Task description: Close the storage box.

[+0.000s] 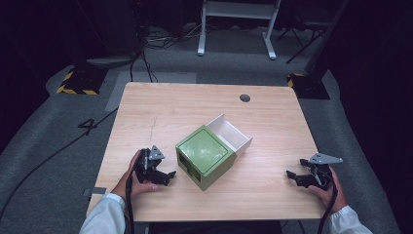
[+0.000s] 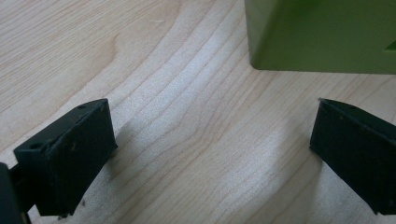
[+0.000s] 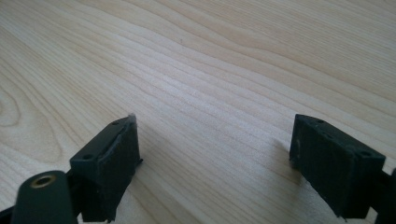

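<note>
I am holding both grippers released and empty: left gripper just beside the green box, mid-table, white drawer out far-right; right gripper well apart. I am guessing the drawer wants closing, so bracing the box first seems wise.

Left claw spread wide over wooden table; green box corner just ahead.

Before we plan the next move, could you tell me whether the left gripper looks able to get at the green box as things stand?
Probably yes: the left gripper sits open beside the green box, with bare table between them.
</note>
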Motion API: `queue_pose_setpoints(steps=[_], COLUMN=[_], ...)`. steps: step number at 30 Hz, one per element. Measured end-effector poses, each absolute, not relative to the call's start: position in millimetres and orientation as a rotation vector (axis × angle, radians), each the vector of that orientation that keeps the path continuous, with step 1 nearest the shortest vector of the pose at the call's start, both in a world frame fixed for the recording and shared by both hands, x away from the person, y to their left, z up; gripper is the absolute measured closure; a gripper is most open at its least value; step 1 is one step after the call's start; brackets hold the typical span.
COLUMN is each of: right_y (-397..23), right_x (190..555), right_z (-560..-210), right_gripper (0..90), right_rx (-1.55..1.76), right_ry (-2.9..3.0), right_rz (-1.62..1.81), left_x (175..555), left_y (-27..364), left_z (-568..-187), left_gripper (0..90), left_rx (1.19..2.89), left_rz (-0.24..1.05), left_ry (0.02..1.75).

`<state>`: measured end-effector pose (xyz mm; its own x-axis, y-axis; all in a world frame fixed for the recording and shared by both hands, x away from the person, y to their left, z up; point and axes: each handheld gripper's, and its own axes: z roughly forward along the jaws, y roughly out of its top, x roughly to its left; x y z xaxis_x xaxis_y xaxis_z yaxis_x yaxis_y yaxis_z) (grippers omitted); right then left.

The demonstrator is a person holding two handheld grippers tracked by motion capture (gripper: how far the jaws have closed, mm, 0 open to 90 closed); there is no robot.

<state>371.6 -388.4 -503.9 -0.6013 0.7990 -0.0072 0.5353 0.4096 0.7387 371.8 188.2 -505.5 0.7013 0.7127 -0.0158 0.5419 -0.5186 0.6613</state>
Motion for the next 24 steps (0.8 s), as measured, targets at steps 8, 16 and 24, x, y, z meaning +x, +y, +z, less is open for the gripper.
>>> queue_pose_setpoints(steps=[8,16,24], right_y=[-388.2,-385.4,-372.9], right_x=[372.1,378.4,393.0], right_z=[-503.7,-499.8,-478.3], right_gripper=[14.6,17.1,20.8], right_rx=[1.152,1.132,1.093], right_ry=[2.309,2.317,2.31], right_rz=[1.007,0.956,0.986], left_x=[372.4,371.9,371.8], left_y=[190.0,189.6,188.6], left_z=[-505.5,-505.4,-505.3], left_gripper=[0.1,0.4,0.3], left_rx=[2.267,2.269,2.276], left_rz=[0.326,0.328,0.32], left_ry=[0.91,0.905,0.893])
